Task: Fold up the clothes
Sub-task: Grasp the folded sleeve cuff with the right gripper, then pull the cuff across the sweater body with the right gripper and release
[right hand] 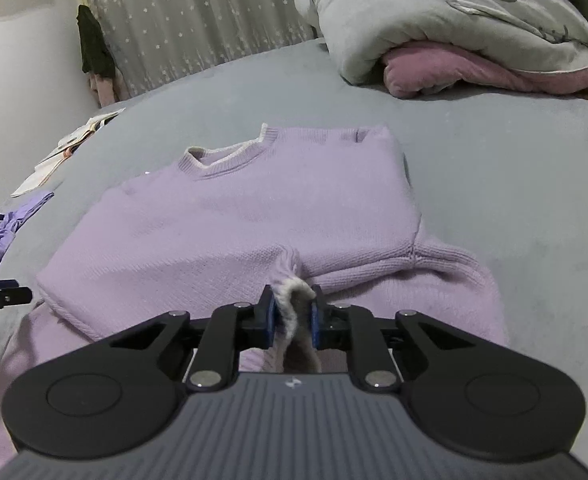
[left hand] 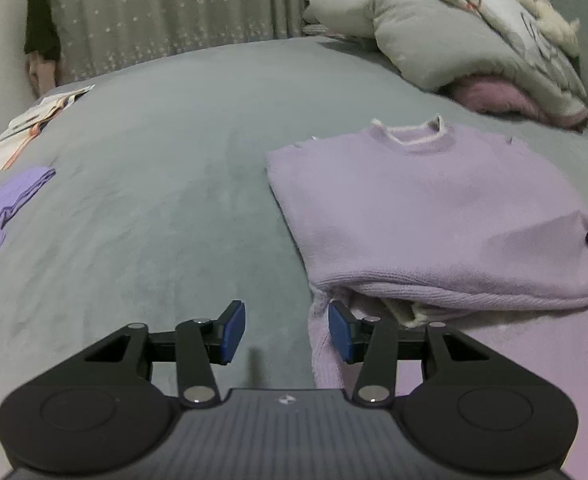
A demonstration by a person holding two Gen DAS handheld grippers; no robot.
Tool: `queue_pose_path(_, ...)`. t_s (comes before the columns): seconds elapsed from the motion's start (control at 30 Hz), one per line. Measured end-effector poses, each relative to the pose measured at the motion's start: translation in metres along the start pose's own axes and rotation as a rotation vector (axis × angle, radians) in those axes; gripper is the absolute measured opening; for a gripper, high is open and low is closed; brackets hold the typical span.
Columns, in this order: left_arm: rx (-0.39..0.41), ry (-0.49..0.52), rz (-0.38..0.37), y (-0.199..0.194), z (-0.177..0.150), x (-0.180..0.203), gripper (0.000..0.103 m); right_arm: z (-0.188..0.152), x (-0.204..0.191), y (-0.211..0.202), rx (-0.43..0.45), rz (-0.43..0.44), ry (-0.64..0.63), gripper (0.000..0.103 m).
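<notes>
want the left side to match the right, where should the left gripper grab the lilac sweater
Probably the folded near-left corner of the lilac sweater, coming in low from the near edge. That fold lies doubled right ahead of the open left gripper, and the right gripper already pinches the near edge further right.

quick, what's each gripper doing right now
Left gripper: open, holding nothing, its jaws at the near edge of the lilac sweater.
Right gripper: closed on a pinched fold of the sweater's cuff.
</notes>
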State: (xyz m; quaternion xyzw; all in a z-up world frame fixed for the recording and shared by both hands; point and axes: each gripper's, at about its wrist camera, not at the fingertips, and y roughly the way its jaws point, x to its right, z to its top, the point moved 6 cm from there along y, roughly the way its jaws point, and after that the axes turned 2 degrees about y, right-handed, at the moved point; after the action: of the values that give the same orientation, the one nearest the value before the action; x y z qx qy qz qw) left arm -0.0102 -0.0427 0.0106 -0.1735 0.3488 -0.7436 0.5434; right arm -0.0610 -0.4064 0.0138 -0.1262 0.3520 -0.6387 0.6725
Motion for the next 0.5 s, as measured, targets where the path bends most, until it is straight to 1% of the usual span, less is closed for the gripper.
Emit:
queue_pose_path(0.13,-0.002,0.040,-0.007,0.009,-0.003,0.012,0.047,-0.001,0.001,-0.004,-0.004,0.019,0.024,0.018)
queue_pose_path(0.2,0.014,0.049,-0.028,0.009,-0.001,0.016,0.047,-0.002,0.003,-0.003,-0.017,0.019,0.035,0.023)
queue_pose_path(0.23,0.015,0.039,-0.038,0.011,0.000,0.018,0.047,-0.003,0.004,-0.001,-0.029,0.016,0.046,0.025)
queue_pose_path(0.27,0.010,0.025,-0.045,0.014,0.001,0.020,0.047,-0.004,0.006,0.001,-0.041,0.014,0.058,0.031)
queue_pose_path(0.3,0.007,0.017,-0.041,0.017,0.001,0.022,0.047,-0.005,0.008,0.003,-0.048,0.012,0.070,0.032)
queue_pose_path(0.43,0.004,0.000,0.004,0.032,-0.002,0.029,0.048,-0.014,0.012,0.014,-0.072,0.039,0.158,0.032)
queue_pose_path(0.47,0.005,-0.003,0.017,0.033,-0.002,0.030,0.048,-0.014,0.010,0.014,-0.067,0.031,0.144,0.027)
queue_pose_path(0.5,0.002,-0.025,0.029,0.035,-0.002,0.029,0.046,-0.014,0.009,0.014,-0.063,0.023,0.129,0.020)
